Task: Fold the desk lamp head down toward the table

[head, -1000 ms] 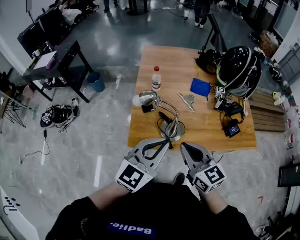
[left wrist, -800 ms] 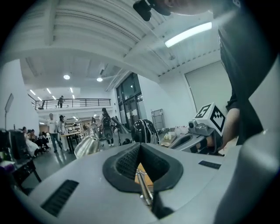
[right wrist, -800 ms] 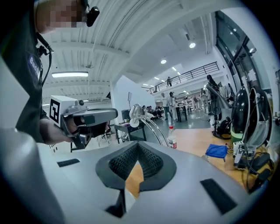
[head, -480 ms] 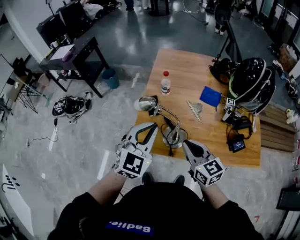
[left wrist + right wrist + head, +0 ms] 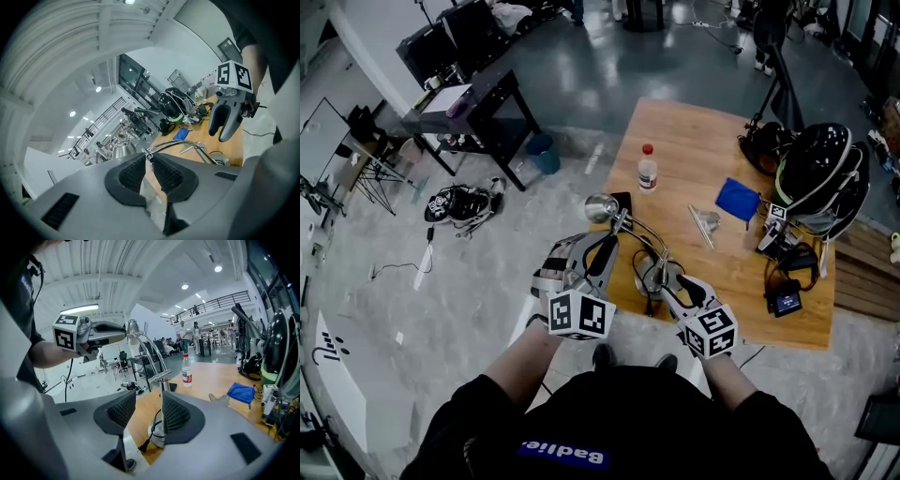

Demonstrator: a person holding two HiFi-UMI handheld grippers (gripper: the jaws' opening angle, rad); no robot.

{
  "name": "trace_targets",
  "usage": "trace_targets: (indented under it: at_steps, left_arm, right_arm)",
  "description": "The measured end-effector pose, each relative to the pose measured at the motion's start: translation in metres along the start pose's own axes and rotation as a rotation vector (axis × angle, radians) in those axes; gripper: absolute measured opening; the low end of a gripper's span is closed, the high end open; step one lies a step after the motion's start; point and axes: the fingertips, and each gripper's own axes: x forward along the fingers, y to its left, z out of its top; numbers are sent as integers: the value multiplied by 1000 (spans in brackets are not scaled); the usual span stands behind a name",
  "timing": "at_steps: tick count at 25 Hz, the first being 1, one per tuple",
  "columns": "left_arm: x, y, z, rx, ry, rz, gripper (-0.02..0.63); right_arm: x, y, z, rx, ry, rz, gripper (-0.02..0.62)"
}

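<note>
Head view: the person stands at the near edge of a wooden table [image 5: 694, 141], both forearms stretched forward. The left gripper [image 5: 607, 240] reaches up to the bent arm of the lamp [image 5: 639, 239], just behind the lamp head [image 5: 599, 206], which hangs over the table's left edge. The right gripper [image 5: 672, 278] sits lower, at the lamp's round base. Farther back on the table are a bottle [image 5: 647, 169], a blue cloth [image 5: 738, 199] and a black helmet [image 5: 820, 167]. On the grey floor to the left stand a black side table [image 5: 478, 98] and a blue bin [image 5: 544, 152]; what the bin holds cannot be made out.

Left gripper view: the jaws have only a narrow gap between them. A joint of the lamp arm [image 5: 178, 145] sits right at the mouth of that gap; whether the pads press it cannot be told. The lamp head [image 5: 123, 150] shows beyond the left jaw, and the right gripper [image 5: 221, 135] hangs over the table [image 5: 229, 140].

Right gripper view: the jaws are spread wide and hold nothing. The lamp post [image 5: 161, 380] stands between them, close against the right pad, with the base and a black plug [image 5: 143, 446] lower in the gap. The left gripper [image 5: 123, 332] is up beside the lamp head [image 5: 132, 326]. The bottle [image 5: 186, 371] is upright and the cloth [image 5: 241, 392] lies flat
</note>
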Motion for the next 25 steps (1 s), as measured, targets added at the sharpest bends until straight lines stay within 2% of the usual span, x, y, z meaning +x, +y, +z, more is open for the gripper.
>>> trace_targets:
  at_steps: [5, 13, 20, 25]
  left_arm:
    - [1, -1, 0, 46, 16, 19, 41]
    - [6, -6, 3, 19, 33, -6, 57]
    - [15, -5, -4, 27, 41, -1, 57]
    - [14, -1, -3, -10, 38, 8, 55]
  right_arm:
    - [24, -8, -14, -48, 53, -5, 190]
    - [52, -17, -18, -67, 71, -8, 199]
    - [55, -24, -17, -97, 34, -50, 196]
    - [52, -30, -9, -88, -7, -95, 196]
